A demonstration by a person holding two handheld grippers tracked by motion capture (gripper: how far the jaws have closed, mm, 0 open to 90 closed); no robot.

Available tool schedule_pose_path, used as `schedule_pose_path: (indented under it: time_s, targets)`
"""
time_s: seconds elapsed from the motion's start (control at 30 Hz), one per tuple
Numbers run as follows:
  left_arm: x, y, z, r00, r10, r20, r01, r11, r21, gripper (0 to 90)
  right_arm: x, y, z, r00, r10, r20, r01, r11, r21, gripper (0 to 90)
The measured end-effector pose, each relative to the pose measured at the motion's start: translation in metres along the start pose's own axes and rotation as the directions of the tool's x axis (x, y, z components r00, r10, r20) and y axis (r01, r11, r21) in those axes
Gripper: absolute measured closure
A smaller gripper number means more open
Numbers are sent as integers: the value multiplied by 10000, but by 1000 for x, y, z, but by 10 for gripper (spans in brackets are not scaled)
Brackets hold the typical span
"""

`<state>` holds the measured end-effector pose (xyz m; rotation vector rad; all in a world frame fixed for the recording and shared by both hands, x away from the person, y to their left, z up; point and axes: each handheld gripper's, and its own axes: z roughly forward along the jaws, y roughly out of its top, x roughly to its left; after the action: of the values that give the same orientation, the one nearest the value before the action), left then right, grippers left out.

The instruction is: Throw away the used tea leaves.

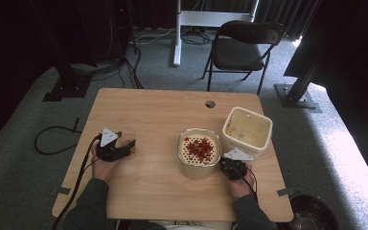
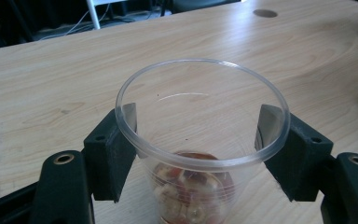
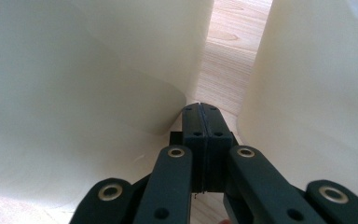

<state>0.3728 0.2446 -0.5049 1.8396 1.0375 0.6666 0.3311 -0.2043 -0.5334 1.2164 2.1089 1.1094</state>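
A clear plastic cup (image 2: pixel 200 140) stands upright on the wooden table (image 2: pixel 51 74) with red and pale food bits in its bottom. My left gripper (image 2: pixel 196 126) holds it just under the rim, one pad against each side. In the high view that gripper (image 1: pixel 124 143) and the cup (image 1: pixel 127 135) are at the table's left. My right gripper (image 3: pixel 200 109) is shut, jaws pressed together with nothing between them, low between two cream containers. From above it (image 1: pixel 226 163) sits beside a cream tub (image 1: pixel 199 167) topped by a perforated insert carrying red pieces (image 1: pixel 200 147).
An empty cream tub (image 1: pixel 247 129) stands right of the first, close to my right gripper. A cable hole (image 1: pixel 210 103) is near the table's far edge. A folding chair (image 1: pixel 242 48) stands beyond the table and a dark bin (image 1: pixel 314 213) on the floor at lower right.
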Motion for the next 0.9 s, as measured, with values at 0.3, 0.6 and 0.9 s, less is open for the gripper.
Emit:
schedule_pose_path:
  time_s: [0.3, 0.6, 0.9]
  targets:
    - [-5, -3, 2, 9991, 252, 350, -254, 9997, 56, 314, 4, 0, 1, 9989, -178, -442, 176, 9998, -65, 900]
    - [-2, -10, 4, 9990, 14, 448, -4, 9998, -222, 282, 15, 3, 7, 9946, -674, -793, 669, 9977, -93, 882]
    - [-7, -6, 6, 9994, 110, 316, -105, 9998, -166, 320, 12, 11, 15, 9965, -552, -634, 556, 9984, 42, 899]
